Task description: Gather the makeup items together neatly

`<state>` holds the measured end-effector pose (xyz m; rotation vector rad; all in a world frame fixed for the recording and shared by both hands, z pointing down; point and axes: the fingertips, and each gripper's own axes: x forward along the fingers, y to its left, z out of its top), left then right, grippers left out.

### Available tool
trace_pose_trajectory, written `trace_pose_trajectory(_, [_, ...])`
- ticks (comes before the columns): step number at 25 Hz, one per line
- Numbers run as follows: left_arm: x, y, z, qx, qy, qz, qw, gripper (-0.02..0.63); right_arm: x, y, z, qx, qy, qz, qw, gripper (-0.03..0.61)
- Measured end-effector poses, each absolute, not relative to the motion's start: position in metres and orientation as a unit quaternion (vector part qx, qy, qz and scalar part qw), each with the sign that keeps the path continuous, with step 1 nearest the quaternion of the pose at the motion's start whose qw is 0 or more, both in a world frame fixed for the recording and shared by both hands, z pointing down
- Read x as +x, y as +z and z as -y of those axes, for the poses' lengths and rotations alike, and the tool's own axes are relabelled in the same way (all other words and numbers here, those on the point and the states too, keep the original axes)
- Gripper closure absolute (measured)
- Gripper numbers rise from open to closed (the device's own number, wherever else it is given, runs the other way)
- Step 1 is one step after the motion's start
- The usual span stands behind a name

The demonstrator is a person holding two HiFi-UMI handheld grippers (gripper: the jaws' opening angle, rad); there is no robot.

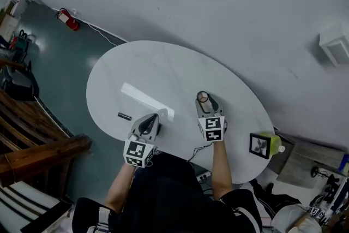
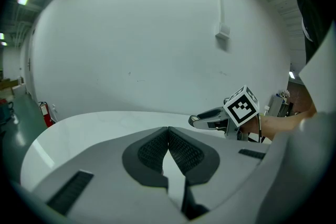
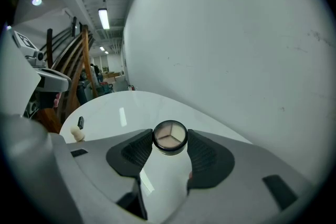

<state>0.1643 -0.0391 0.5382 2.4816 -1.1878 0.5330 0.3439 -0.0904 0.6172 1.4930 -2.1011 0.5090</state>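
Note:
My right gripper (image 1: pixel 205 102) is shut on a round compact (image 1: pixel 203 97) with a black rim and three beige shades, and holds it above the white oval table (image 1: pixel 163 71). In the right gripper view the compact (image 3: pixel 169 137) sits pinched between the two pad tips of that gripper (image 3: pixel 169 141). My left gripper (image 1: pixel 148 124) hovers over the table's near edge, and in its own view the left gripper (image 2: pixel 168 131) is shut with nothing in it. A small black tube (image 1: pixel 124 116) lies on the table left of it, also visible as the black tube (image 3: pixel 80 122) beside a beige sponge (image 3: pixel 77 135).
A black-framed square item (image 1: pixel 259 145) and a yellow-green bottle (image 1: pixel 273 144) stand at the table's right edge. A red fire extinguisher (image 1: pixel 68 19) lies on the floor at the far left. Wooden rails (image 1: pixel 38 153) run along the left side.

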Motion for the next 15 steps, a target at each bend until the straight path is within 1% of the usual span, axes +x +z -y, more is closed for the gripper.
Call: trace_pose_trajectory(15, [0.121,0.517,-0.018,0.894,0.169,0.388,0.145,0.597,0.284,0.574,0.000,0.563,0.178,0.768,0.246,0.356])
